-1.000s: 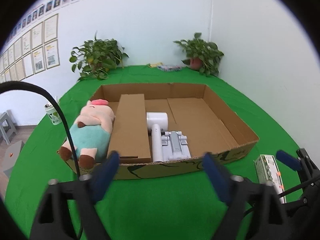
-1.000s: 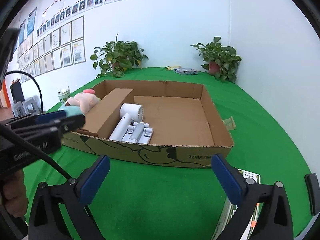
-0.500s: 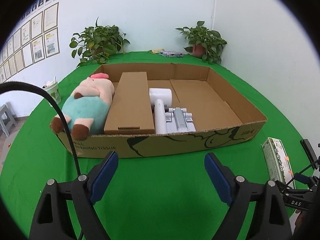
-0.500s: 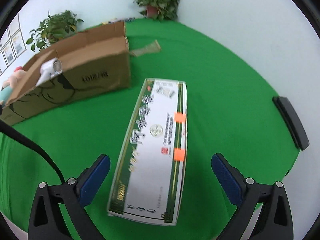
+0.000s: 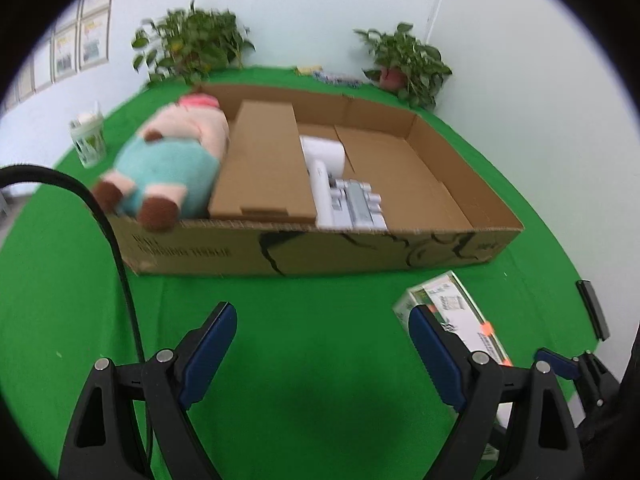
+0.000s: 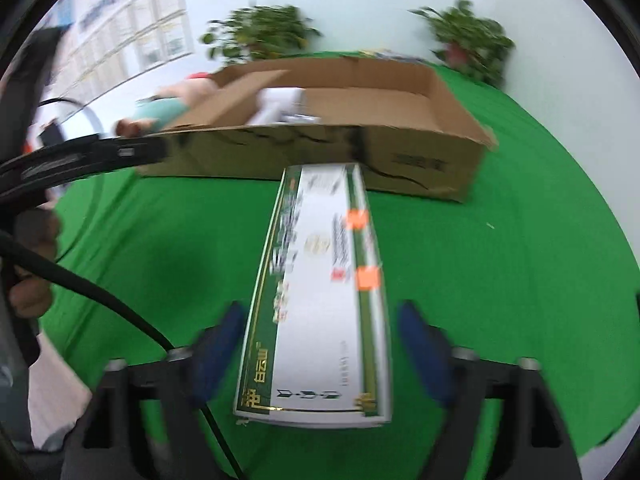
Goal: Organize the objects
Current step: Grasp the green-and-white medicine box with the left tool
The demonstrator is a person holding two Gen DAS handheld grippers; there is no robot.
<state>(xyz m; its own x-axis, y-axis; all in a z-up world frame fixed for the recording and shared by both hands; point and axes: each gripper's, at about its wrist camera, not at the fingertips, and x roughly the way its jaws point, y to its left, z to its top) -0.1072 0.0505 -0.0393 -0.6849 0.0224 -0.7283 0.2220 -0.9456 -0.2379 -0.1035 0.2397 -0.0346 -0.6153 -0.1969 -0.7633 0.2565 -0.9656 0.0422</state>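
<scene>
A long white and green box (image 6: 320, 292) lies on the green table in front of the cardboard tray (image 6: 420, 160). My right gripper (image 6: 320, 344) straddles its near end, jaws narrowed close to its sides; contact is blurred. The box also shows in the left wrist view (image 5: 452, 312), to the right. My left gripper (image 5: 324, 344) is open and empty above bare green cloth in front of the tray (image 5: 320, 252). The tray holds a plush pig (image 5: 172, 164), a flat brown carton (image 5: 264, 168) and a white hair dryer (image 5: 324, 160) with attachments.
Two potted plants (image 5: 196, 48) (image 5: 408, 64) stand at the table's far edge. A cup (image 5: 88, 136) sits far left. A black cable (image 5: 116, 240) hangs at the left. A dark flat object (image 5: 592, 308) lies at the right table edge.
My right gripper has swung over the white and green box and its jaws have narrowed around it. My left gripper has drawn back and turned right, still open.
</scene>
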